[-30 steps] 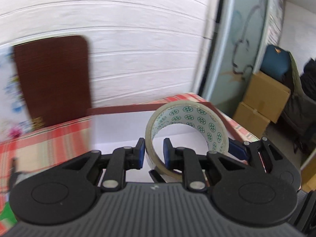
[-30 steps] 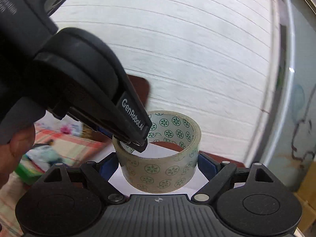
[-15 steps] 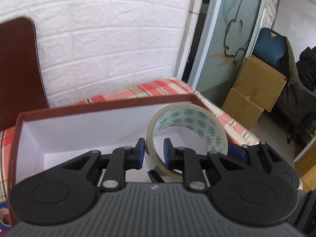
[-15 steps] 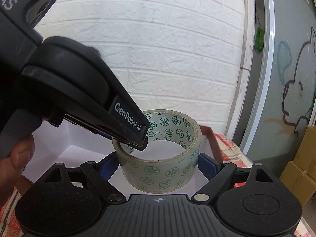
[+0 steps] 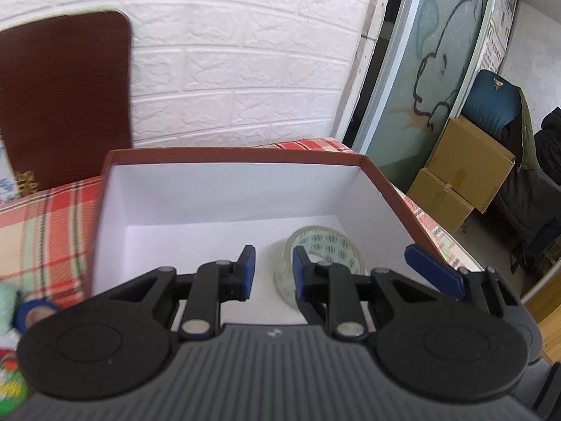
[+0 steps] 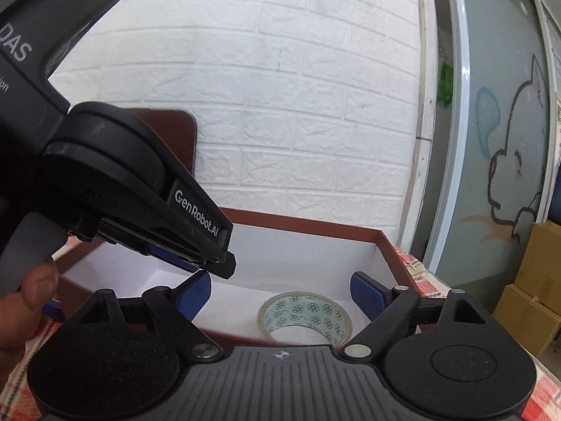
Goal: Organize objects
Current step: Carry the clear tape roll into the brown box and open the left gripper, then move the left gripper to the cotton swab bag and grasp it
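A clear tape roll with green flower print [image 5: 326, 245] [image 6: 305, 314] lies flat on the white floor of a brown-rimmed open box [image 5: 231, 152] [image 6: 315, 222], near its right wall. My left gripper [image 5: 270, 266] is open and empty just above the box, its right finger in front of the roll. My right gripper [image 6: 280, 294] is wide open and empty above the roll. The left gripper's body [image 6: 140, 189] fills the left of the right wrist view.
The box stands on a red plaid tablecloth [image 5: 45, 224] against a white brick wall. A brown board [image 5: 63, 98] leans on the wall at left. A blue tape roll [image 5: 35, 312] lies left of the box. Cardboard boxes [image 5: 463, 172] stand right, past the table edge.
Both grippers held the tape roll above the box; both have now opened and the roll has dropped flat onto the box floor. The grippers have pulled back slightly.
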A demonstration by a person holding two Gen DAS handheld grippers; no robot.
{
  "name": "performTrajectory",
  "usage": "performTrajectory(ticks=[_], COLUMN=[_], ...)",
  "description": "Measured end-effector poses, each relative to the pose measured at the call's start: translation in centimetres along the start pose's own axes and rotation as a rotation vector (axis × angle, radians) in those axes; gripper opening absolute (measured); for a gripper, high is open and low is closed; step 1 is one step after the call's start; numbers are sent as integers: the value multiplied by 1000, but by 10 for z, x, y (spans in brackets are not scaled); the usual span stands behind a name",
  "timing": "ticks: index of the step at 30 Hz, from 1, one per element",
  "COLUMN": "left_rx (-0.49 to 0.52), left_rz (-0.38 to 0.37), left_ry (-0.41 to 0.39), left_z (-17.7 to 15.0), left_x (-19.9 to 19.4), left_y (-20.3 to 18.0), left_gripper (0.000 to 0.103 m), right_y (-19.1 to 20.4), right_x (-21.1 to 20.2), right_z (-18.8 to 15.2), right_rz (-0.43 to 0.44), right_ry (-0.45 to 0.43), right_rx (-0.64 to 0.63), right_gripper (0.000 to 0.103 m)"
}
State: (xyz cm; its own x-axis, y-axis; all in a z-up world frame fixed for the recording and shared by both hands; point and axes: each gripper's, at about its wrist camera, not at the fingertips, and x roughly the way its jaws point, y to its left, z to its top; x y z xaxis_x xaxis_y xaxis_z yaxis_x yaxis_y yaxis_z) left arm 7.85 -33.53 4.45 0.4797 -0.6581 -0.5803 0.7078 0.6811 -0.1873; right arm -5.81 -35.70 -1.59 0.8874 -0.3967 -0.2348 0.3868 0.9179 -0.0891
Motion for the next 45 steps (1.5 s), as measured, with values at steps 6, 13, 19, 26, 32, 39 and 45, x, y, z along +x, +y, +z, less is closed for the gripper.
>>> performTrajectory(ticks=[6,13,19,26,32,39,45], left_rx=[-11,-11,-50,-87,-137,-214,-298], left_rz=[60,149,223,304,344,380,404], left_ry=[5,-12,20,38,50,56,66], left_z=[-24,-50,-73,-104,-123,-141,-157], left_x=[-33,-63,-77,-97,-114,-131,-142], left_y=[11,32,57,83,107,142,175], left_gripper=[29,32,32,36,36,36,36], right_y=[-8,7,32,71,99,133,160], right_x=[15,-6,-14,-26,-34,-34,-32], right_z=[-5,-31,-43,-45,-46,-47,-49], right_rz=[3,44,102,185,239,302,347], right_ry=[9,105,149,165,179,199,215], right_rx=[80,132,123,85,44,-25,-82], right_gripper=[86,86,86,86,86,86,85])
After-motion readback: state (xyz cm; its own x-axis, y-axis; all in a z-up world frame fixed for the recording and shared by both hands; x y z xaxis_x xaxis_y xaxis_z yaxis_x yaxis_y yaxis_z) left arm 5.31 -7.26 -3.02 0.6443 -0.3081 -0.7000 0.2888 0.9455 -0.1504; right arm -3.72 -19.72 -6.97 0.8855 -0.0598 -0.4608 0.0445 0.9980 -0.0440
